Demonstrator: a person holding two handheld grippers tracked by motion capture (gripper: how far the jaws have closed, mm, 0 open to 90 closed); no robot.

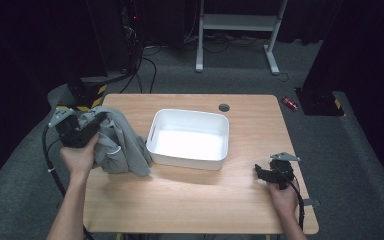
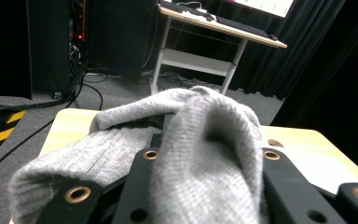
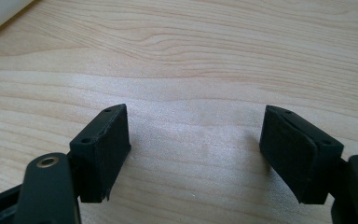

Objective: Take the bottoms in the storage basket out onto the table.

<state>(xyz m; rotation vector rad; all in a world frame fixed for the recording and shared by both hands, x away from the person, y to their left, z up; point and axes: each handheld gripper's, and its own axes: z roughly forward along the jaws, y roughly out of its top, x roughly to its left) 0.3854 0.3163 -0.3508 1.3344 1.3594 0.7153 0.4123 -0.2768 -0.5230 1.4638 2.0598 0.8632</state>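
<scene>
A grey knitted garment (image 1: pixel 120 142) hangs bunched at the table's left side, lifted by my left gripper (image 1: pixel 87 127), which is shut on a fold of it. In the left gripper view the grey knit (image 2: pixel 205 140) drapes thickly over and between the black jaws. A white rectangular bin (image 1: pixel 190 137) stands empty in the middle of the table, just right of the garment. My right gripper (image 1: pixel 264 172) rests low at the table's right front, open, its pads (image 3: pixel 105 144) wide apart over bare wood with nothing between them.
The wooden table (image 1: pixel 195 195) has a round cable hole (image 1: pixel 224 107) behind the bin. A white desk frame (image 1: pixel 240 25) and cables lie on the grey floor beyond. A small red object (image 1: pixel 290 103) sits on the floor past the table's right rear corner.
</scene>
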